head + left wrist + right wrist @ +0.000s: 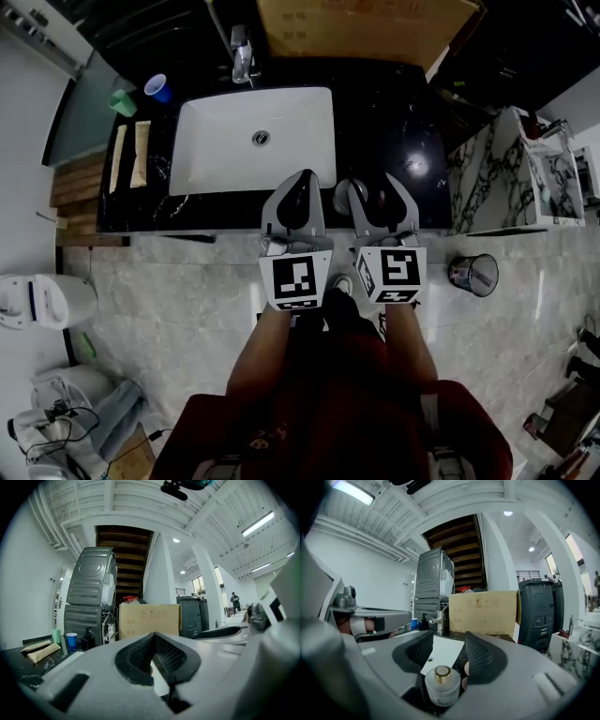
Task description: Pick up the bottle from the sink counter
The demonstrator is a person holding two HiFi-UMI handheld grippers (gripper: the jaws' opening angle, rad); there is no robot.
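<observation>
Currently I am holding the right claw [449,644] released: its pads are standing apart on either side of the frosted bottle [442,686] with the gold cap, not pressing on it. The bottle is standing upright deep between the jaws, on the black bench [394,122] just right of the white sink [216,141]. The left claw [154,645] is sitting clenched and empty beside it.

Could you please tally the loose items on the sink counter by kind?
cups: 2 (blue cup, green cup)
tan packets: 2
frosted bottle: 1
black pump dispenser: 1
Total: 6
</observation>
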